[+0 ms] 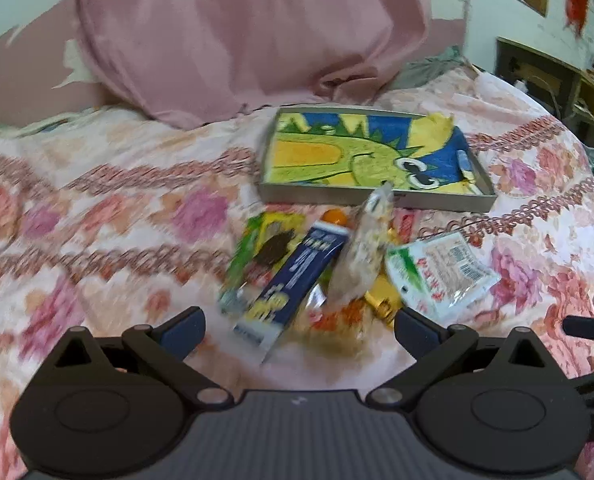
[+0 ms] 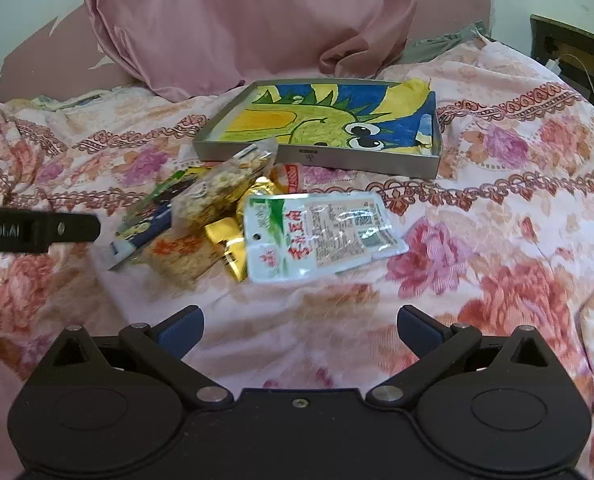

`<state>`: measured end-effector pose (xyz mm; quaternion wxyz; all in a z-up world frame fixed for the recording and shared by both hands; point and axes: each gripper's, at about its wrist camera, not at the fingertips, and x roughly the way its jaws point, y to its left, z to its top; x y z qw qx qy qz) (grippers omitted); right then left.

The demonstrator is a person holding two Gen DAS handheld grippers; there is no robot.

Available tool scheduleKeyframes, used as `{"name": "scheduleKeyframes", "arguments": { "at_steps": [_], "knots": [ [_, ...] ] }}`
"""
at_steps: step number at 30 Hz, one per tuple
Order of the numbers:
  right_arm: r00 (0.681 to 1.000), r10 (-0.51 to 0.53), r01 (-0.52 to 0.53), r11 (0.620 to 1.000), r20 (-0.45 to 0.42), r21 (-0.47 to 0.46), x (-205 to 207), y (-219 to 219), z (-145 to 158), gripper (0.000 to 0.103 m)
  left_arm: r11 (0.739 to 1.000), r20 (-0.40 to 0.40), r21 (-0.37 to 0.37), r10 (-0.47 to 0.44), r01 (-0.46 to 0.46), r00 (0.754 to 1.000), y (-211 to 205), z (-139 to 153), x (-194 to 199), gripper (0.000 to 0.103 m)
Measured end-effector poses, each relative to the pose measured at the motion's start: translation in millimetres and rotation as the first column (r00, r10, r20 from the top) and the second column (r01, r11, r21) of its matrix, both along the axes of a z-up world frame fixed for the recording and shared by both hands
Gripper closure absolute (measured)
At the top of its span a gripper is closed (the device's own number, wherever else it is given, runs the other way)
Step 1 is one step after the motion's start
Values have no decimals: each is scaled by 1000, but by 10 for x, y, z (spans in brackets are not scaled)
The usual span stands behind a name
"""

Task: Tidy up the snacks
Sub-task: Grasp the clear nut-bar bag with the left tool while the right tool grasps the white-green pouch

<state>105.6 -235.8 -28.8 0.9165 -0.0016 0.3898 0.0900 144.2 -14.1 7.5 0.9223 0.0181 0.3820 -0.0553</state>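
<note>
While both claws hang wide open and empty, the snack pile [image 2: 225, 220] sits heaped on the bed [image 2: 497, 240].
Left claw [image 1: 299, 326] and right claw [image 2: 300, 326] risk snagging bedding or toppling overlapped packets short of the tray [image 2: 317, 156].

We see bare bedspread [image 2: 297, 312] before the snack pile [image 2: 225, 224]; tray [image 2: 317, 158] and pillow [image 2: 237, 20] block behind.
</note>
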Motion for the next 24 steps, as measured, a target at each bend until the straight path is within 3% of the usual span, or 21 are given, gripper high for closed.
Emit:
{"name": "scheduleKeyframes", "arguments": {
  "at_steps": [8, 17, 24],
  "knots": [
    [996, 61, -49, 984, -65, 173, 582, -96, -221, 1, 994, -8, 17, -108, 108, 994, -258, -167, 614, 1],
    [986, 6, 41, 959, -164, 280, 965, -230, -552, 2, 979, 3, 44, -201, 201, 980, -388, -453, 909, 3],
    [973, -74, 157, 905, -217, 396, 1104, -426, -725, 4, 973, 2, 48, -226, 225, 974, -394, -544, 935, 4]
  ]
}}
